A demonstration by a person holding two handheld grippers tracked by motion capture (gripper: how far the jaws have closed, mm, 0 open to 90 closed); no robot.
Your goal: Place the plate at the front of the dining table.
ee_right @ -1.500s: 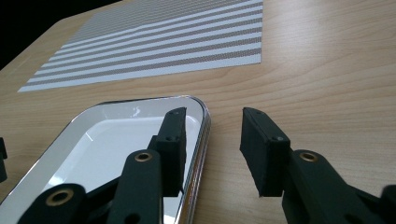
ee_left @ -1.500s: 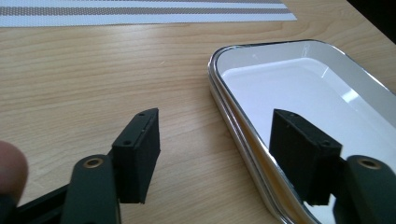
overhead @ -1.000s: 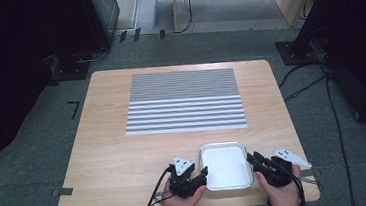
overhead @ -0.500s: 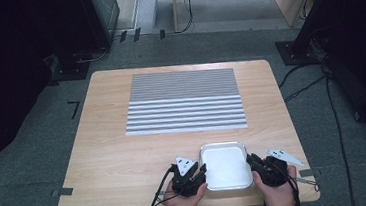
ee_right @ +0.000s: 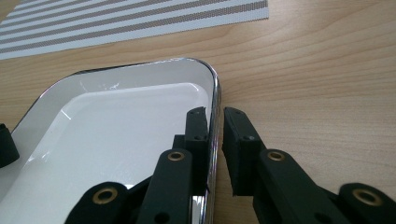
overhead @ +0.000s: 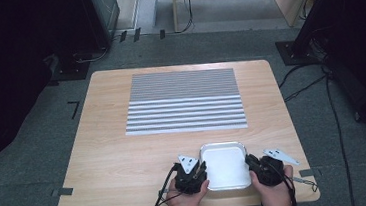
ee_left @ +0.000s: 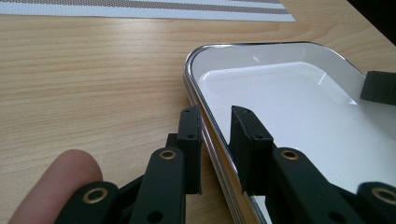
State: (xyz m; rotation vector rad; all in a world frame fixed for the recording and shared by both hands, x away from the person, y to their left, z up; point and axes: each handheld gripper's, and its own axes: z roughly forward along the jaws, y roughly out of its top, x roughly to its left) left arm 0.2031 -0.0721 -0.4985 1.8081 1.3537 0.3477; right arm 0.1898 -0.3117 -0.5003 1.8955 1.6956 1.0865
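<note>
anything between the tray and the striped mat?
Nothing: bare wood of the table separates the tray from the striped mat, as the high view shows.

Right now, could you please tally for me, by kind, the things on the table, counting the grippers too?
Metal tray: 1
Striped placemat: 1
Grippers: 2, the left gripper and the right gripper, each with its jaws astride a side rim of the tray
Total: 4

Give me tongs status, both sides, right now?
Left tongs: straddling the tray rim, gap still visible, not clamped, open.
Right tongs: jaws either side of the tray's other rim, nearly closed; grip cannot be told.
</note>
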